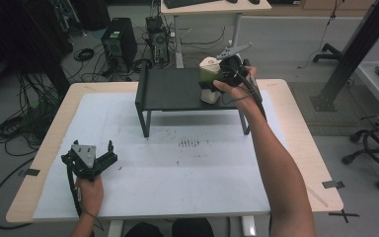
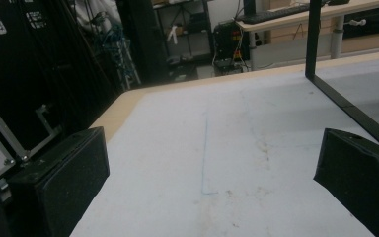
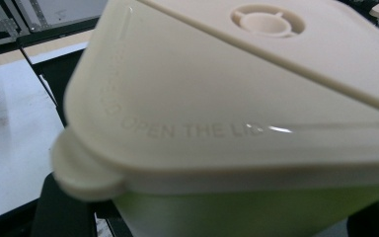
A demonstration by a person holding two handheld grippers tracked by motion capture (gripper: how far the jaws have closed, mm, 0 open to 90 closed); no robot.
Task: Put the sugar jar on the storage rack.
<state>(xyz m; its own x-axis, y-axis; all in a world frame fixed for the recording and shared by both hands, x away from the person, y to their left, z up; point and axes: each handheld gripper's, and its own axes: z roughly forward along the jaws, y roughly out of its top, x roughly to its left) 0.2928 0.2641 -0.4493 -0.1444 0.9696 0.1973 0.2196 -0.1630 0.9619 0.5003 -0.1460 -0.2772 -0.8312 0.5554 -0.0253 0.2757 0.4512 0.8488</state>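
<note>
Your right gripper (image 1: 223, 79) is clamped on the green container (image 1: 209, 75) with the cream lid (image 3: 256, 94), holding it at the right end of the black shelf stand (image 1: 177, 89), where it looks to rest on the top plate, though contact is hard to confirm. In the right gripper view the lid sits close to the camera, its embossed "OPEN THE LID" lettering and round centre vent plain, a small tab (image 3: 81, 170) sticking out at one corner and the green wall below. Your left gripper (image 1: 91, 159) hovers low over the white mat (image 1: 177, 173) on the worktop (image 1: 301, 148), well in front of the stand and to its left, jaws spread wide with nothing between them; the left gripper view shows 1 of the stand's legs (image 2: 313, 39) beyond the right jaw
</note>
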